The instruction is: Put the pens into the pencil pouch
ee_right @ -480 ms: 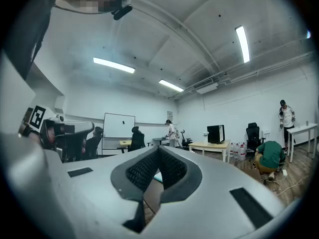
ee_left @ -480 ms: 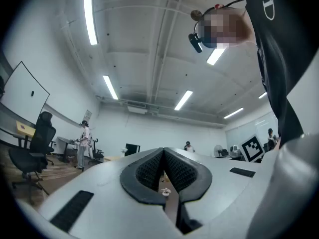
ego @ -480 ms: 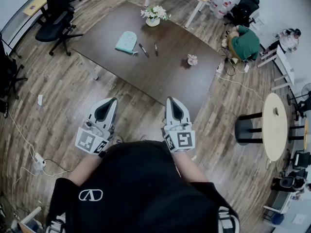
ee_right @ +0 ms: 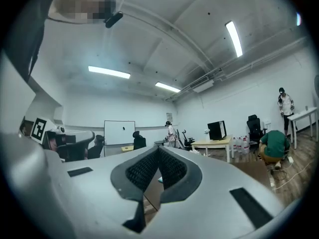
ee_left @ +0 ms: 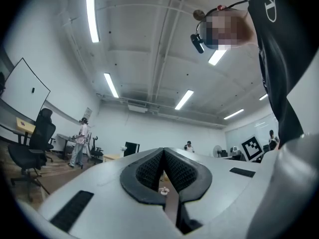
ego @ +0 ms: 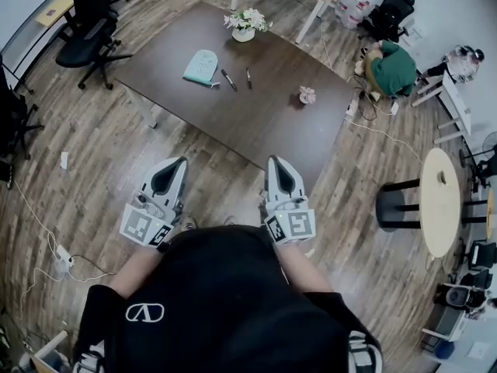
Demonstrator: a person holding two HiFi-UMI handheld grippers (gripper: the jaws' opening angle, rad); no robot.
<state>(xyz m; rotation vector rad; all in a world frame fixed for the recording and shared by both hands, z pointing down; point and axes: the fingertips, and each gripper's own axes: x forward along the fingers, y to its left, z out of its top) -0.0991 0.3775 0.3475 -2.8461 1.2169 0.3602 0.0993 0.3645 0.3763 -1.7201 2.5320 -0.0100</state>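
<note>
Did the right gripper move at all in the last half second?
No. The right gripper is shut, and in the head view its tip meets the table's near edge, just as before.

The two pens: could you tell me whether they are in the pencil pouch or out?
Out: one pen and the other pen lie on the table beside the pouch.

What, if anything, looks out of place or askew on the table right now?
Nothing stands out. The pencil pouch lies flat on the dark table, a pen and a second pen lie loose just right of it, and the flower pot stands upright at the far edge. Nothing looks spilled or damaged.
</note>
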